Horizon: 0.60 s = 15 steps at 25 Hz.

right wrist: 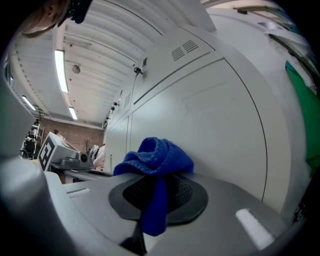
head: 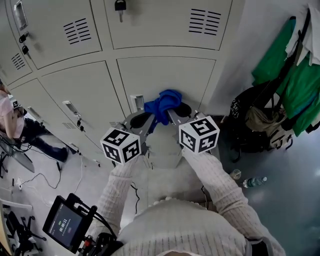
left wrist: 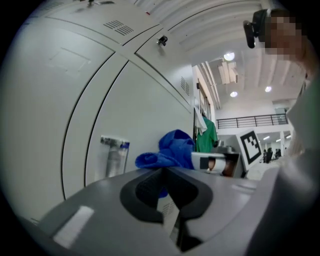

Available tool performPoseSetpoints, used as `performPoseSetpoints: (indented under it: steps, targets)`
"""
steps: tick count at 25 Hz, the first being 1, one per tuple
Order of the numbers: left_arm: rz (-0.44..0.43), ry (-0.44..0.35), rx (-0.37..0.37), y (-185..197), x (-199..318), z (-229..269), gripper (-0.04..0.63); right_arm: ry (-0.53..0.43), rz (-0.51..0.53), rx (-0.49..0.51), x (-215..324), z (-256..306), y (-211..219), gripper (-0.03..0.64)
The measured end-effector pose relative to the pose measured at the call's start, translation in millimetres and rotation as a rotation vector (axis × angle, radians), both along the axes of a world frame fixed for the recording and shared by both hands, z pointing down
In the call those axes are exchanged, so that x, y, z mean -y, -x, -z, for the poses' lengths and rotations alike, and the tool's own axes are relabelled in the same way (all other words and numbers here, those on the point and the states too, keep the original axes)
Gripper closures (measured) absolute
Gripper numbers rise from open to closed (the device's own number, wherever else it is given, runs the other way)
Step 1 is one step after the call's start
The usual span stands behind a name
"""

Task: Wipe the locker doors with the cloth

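Observation:
A blue cloth [head: 162, 104] is bunched against the lower beige locker door [head: 170, 75], just right of its metal latch [head: 136, 102]. My right gripper [head: 179, 109] is shut on the cloth. In the right gripper view a fold of cloth [right wrist: 156, 160] hangs down between the dark pads [right wrist: 186, 192], at the right gripper [right wrist: 157, 182]. My left gripper [head: 145, 119] sits close beside it, jaws shut, with the cloth's left lobe [left wrist: 150, 160] at its tip. A blue sliver shows in the gap of the left gripper [left wrist: 164, 172]. The latch [left wrist: 114, 156] stands to the left.
Green garments [head: 290, 75] hang at the right above a black bag [head: 255, 122]. A water bottle [head: 254, 182] lies on the floor. A padlock [head: 120, 6] hangs on the upper locker. A screen device [head: 65, 222] sits at my lower left, with cables on the floor.

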<state>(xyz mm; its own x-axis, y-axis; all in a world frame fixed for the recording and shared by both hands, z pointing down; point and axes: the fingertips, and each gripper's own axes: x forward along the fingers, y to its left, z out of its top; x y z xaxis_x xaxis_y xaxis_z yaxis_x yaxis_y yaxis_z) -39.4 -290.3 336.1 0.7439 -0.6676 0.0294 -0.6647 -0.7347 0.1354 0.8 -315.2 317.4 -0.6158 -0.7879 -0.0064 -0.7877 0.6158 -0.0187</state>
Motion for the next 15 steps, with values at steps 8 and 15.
performPoseSetpoints:
  steps: [8,15]
  targets:
    - [0.002,0.142,0.023,2.8,-5.1,-67.6,0.588,0.152,-0.017,-0.025,2.7,-69.2,-2.3,0.568]
    - [0.012,0.234,0.029,3.3,-4.1,-107.7,0.588,0.267,-0.01,-0.051,1.3,-122.0,4.0,0.568]
